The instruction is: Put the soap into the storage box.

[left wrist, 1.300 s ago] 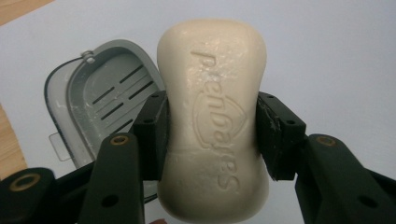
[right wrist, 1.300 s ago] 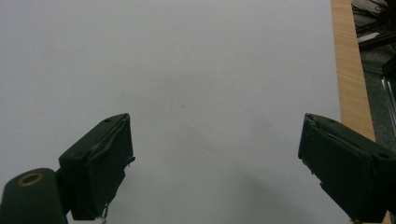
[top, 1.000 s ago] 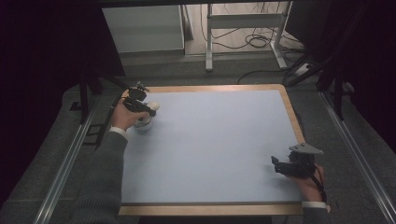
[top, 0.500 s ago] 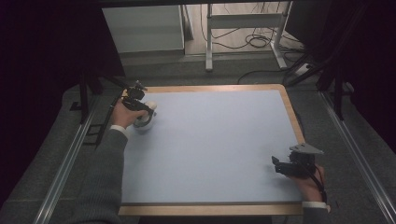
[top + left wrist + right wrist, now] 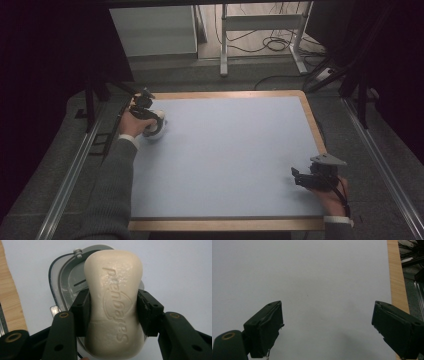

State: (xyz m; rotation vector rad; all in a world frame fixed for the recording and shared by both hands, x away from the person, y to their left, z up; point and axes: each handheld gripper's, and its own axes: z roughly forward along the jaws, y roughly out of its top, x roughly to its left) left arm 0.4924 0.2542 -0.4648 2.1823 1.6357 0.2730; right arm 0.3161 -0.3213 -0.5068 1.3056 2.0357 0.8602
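The left gripper (image 5: 113, 312) pinches a cream bar of soap (image 5: 113, 302) across its narrow waist, one black pad pressed flat against each long side, so the bar runs lengthwise away from the camera with its embossed lettering facing up. Directly beneath the soap, seen in the left gripper view, lies a grey soap dish (image 5: 65, 282) with a pale rim and a slotted floor; the bar hangs over the dish's hollow, and whether its underside touches the dish cannot be told. A small metal fitting sits at the dish's far rim. In the high view the left gripper (image 5: 150, 117) is at the far left corner of the table (image 5: 230, 155), held by the person's left hand (image 5: 131, 125), a grey sleeve running back to the bottom edge, with the white shape of the dish (image 5: 155, 131) just beside the jaws. The right gripper (image 5: 327, 330) stands with its jaws spread wide, nothing between them but bare pale-blue table top; a strip of the wooden border (image 5: 395, 275) runs along the right of that view. In the high view the right gripper (image 5: 300, 179) rests near the front right corner in the person's right hand (image 5: 332, 196), grey plate on top, well apart from the soap and dish.
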